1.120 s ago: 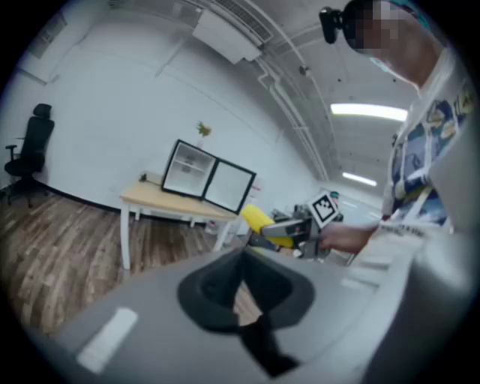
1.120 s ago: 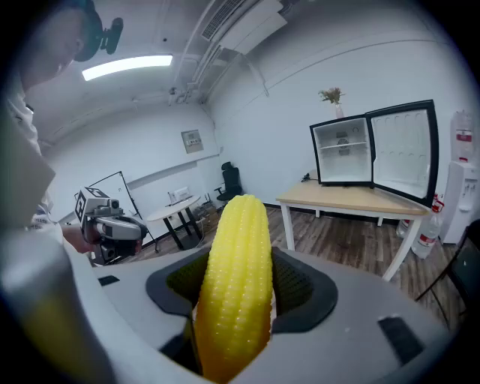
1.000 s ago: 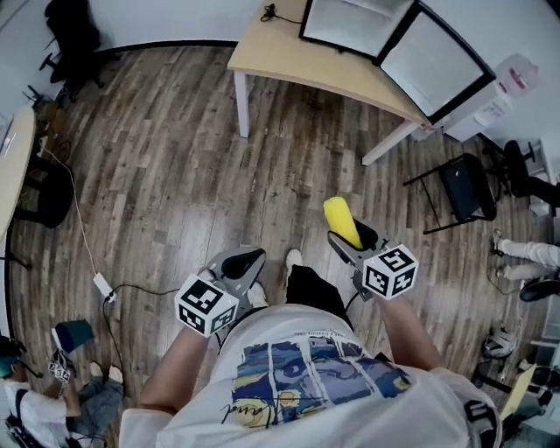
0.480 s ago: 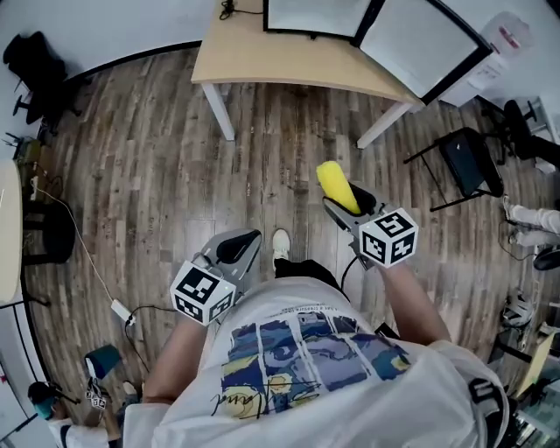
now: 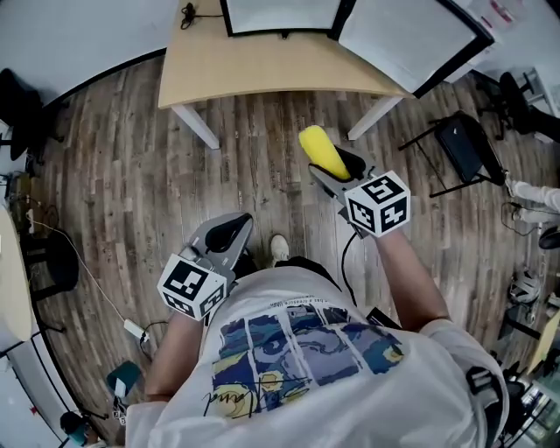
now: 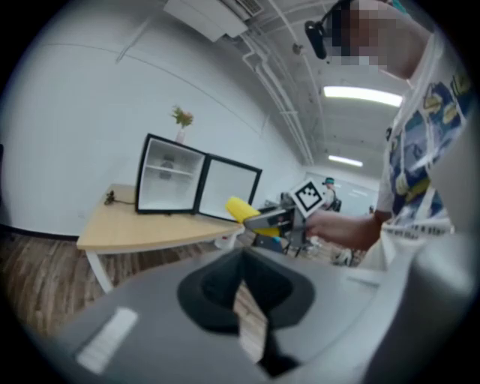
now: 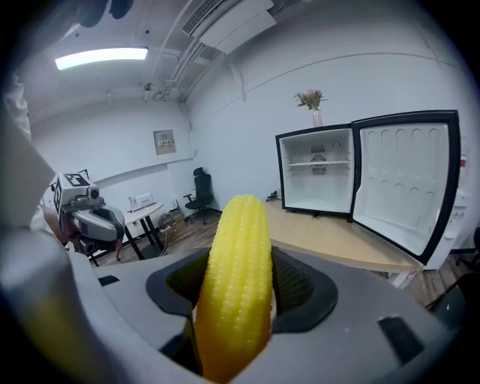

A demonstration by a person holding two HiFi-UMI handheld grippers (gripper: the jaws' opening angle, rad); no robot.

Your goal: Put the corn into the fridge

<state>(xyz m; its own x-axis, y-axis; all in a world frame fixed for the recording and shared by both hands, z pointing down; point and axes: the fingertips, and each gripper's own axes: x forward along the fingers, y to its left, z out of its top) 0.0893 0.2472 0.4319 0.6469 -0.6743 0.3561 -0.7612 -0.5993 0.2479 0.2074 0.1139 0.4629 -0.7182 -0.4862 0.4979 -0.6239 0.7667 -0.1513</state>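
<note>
My right gripper (image 5: 335, 166) has its fingers clamped on the corn (image 5: 320, 150), tip aimed at 12 o'clock toward the open fridge (image 5: 280, 13) on the desk (image 5: 262, 68), ready to go straight in. My left gripper (image 5: 229, 233), fingers together and empty, hangs low at 7 o'clock, out of the way.

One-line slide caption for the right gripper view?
Right claw shut on a yellow corn cob, facing the open mini fridge on a wooden table.
</note>
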